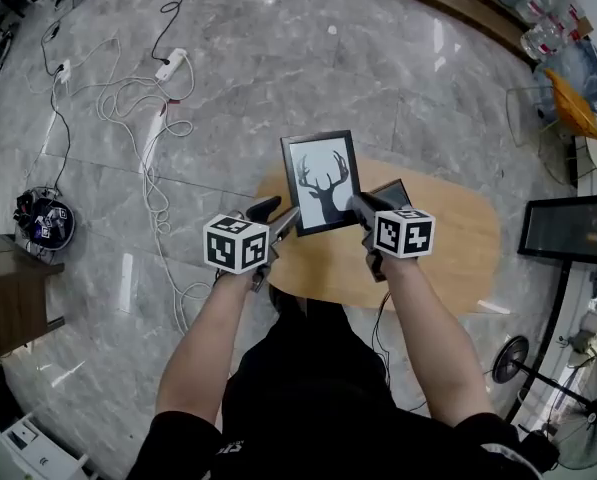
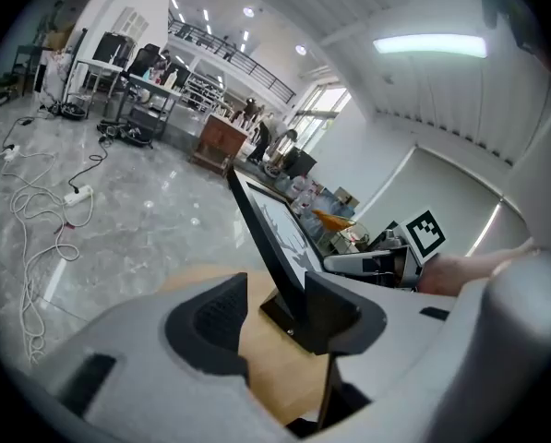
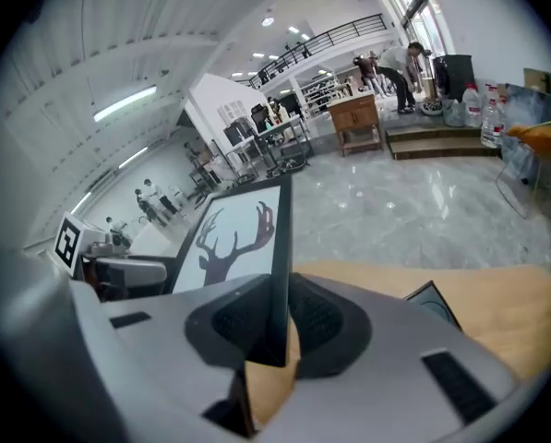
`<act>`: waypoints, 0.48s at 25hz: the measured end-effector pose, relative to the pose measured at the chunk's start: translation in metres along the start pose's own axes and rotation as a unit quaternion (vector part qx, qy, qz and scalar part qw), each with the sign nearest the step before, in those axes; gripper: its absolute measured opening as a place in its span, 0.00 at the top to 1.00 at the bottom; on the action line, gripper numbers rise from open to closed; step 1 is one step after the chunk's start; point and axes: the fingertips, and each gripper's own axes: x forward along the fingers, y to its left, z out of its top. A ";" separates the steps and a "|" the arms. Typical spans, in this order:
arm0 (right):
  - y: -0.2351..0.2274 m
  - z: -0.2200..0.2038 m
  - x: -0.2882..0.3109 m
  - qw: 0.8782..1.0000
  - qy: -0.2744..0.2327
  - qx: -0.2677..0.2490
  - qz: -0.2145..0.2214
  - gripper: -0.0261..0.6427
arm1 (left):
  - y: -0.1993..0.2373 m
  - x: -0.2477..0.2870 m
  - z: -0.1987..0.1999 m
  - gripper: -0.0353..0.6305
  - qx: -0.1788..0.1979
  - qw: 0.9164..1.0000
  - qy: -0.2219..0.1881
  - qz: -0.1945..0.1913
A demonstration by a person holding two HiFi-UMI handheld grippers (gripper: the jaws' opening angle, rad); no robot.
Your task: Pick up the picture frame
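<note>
Picture frame: deer print, upright, lifted clear of the oval wooden worktop.
Right gripper: pinched the frame's edge at 3 o'clock.
Left gripper: spread wide at 8 o'clock; the frame's corner sat between the jaws, against one only.
Progress: pick-up looked essentially done; only a steady hold was left.
Room: dark flat panel just beyond the right gripper; marble floor open from 10 to 2; cables at 9, well apart.

Both forearms reach up from the bottom edge to mid-frame in the head view. The left gripper has its jaws wide apart, while the right gripper clamps the picture frame by its edge.
</note>
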 end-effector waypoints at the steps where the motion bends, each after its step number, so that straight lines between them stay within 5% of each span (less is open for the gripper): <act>1: 0.007 0.007 -0.011 1.000 -0.011 0.000 0.002 0.86 | -0.010 -0.008 0.008 0.64 0.004 1.000 -0.008 -0.006; 12: 0.089 0.067 -0.122 0.991 -0.128 -0.015 0.033 0.86 | -0.117 -0.093 0.072 0.64 0.072 0.990 -0.077 -0.092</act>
